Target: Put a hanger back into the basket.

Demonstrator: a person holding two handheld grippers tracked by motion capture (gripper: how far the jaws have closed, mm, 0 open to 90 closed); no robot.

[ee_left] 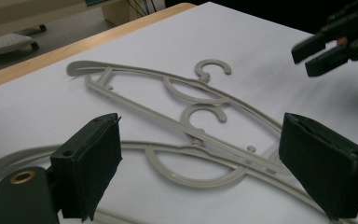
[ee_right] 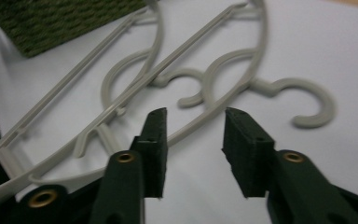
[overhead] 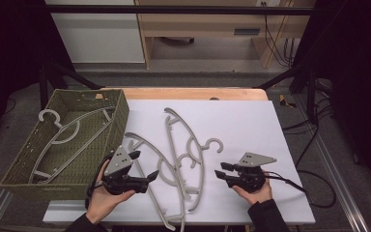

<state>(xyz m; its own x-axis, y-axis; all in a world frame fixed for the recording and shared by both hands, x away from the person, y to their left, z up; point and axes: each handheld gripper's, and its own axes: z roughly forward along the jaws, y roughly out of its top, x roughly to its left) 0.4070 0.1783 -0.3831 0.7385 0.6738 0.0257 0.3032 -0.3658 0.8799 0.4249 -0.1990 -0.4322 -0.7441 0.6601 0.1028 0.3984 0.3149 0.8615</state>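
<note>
Hovering over white table sheet [overhead: 270,125], your right gripper [ee_right: 193,140] has jaws part-spread, pinching nothing; left gripper [ee_left: 200,158] jaws spread wide, also empty. Between them, three pale grey plastic hangers [overhead: 176,164] lie crossed and interlocked on sheet, one more in green woven basket [overhead: 121,113] at left. Risk: lifting one hanger drags its tangled neighbours; hooks snag, thin bar slips from pads.

Matt grey plastic hangers [overhead: 176,159], woven basket [overhead: 84,108]
</note>
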